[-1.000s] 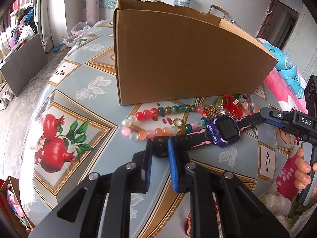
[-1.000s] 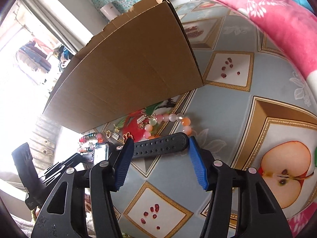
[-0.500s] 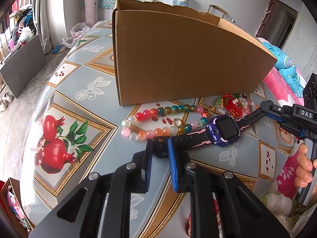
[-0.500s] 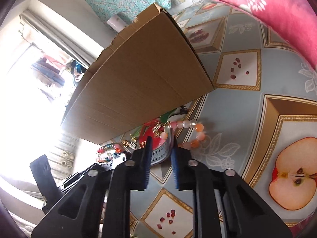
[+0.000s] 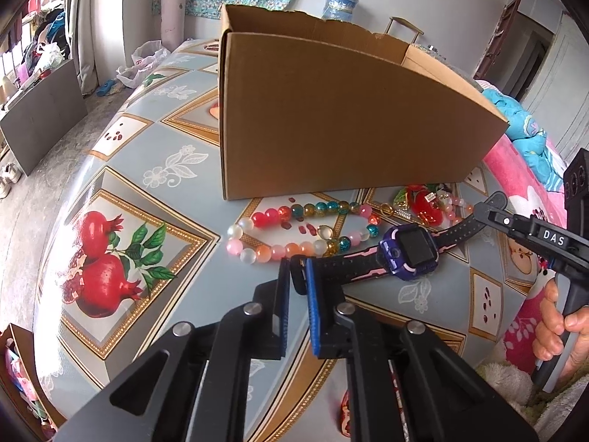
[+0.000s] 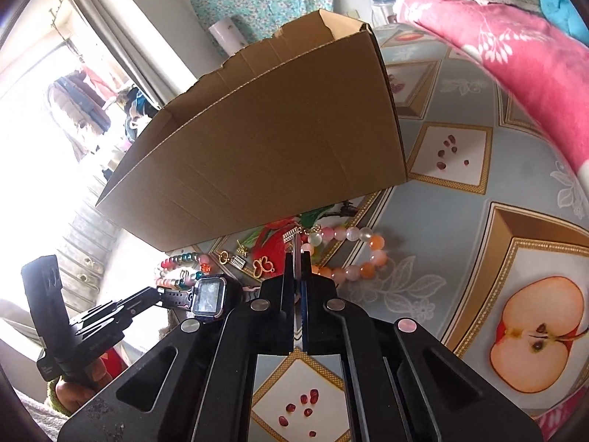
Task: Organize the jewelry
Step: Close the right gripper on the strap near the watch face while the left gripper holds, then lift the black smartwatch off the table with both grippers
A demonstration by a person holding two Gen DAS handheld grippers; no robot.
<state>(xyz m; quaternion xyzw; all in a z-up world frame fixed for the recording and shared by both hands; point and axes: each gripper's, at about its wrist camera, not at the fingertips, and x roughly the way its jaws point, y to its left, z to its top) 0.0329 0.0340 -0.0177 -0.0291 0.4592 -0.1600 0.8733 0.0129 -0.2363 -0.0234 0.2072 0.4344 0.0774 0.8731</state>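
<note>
My left tool (image 5: 295,276) is clamped on one end of the watch (image 5: 408,248) strap; my right tool (image 6: 297,263) has just been closing and now pinches the other strap end, the strap edge-on between the pads. Two holds because the strap is floppy: taken at both ends, the watch face hangs level between the tools instead of swinging.

Watch sits on the table (image 5: 154,169), dead ahead of the left tool, face toward 2 o'clock. Not lifted yet as far as I can judge; the case looks to rest on the patterned cloth.

Cardboard box (image 5: 342,121) stands open-topped at 12 o'clock, just behind the jewelry. Likely the destination, hence everything is laid out along its front wall.

Big bead bracelet (image 5: 294,228) lies between watch and box, at 11 o'clock, its near side just beside the strap. A smaller pink bead bracelet (image 6: 349,254) and gold charms (image 6: 263,267) lie near the box's foot.

Risk: lifting the strap could drag the bracelet. I'd raise both ends together, clear of the beads, then carry over the box rim.
</note>
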